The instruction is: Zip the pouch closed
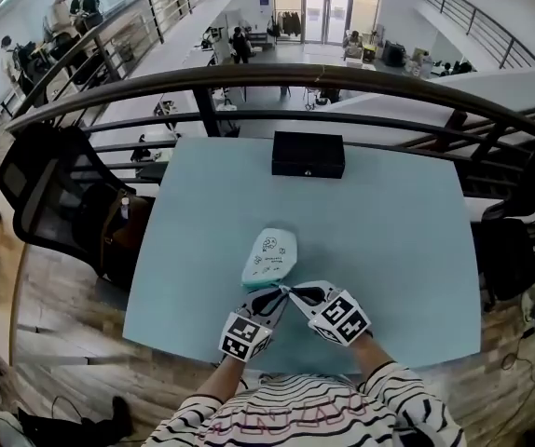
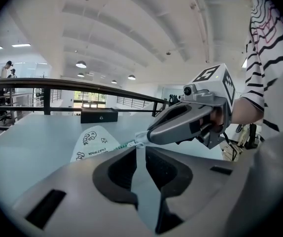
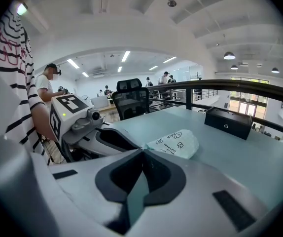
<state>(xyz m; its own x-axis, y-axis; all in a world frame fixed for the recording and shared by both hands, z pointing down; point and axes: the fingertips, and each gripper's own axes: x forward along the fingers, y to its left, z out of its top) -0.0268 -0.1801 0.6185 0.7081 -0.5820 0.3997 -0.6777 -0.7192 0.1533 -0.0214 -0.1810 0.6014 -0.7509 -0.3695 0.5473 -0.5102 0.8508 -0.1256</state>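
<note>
— Where is the pouch?
— The pouch, soft, pale, rounded and doodle-printed, lies flat on the matte blue table; its near end sits right at both your tips.
— The head view only shows the tips meeting.
— Your left gripper view shows more; your right gripper is clamped on the zip pull; your left gripper stands a narrow slit apart, gripping nothing.

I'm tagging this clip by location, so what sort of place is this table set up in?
Probably an upper gallery of an open-plan office: a dark railing runs behind the table, people are at desks on the floor below, and an office chair stands alongside.
</note>
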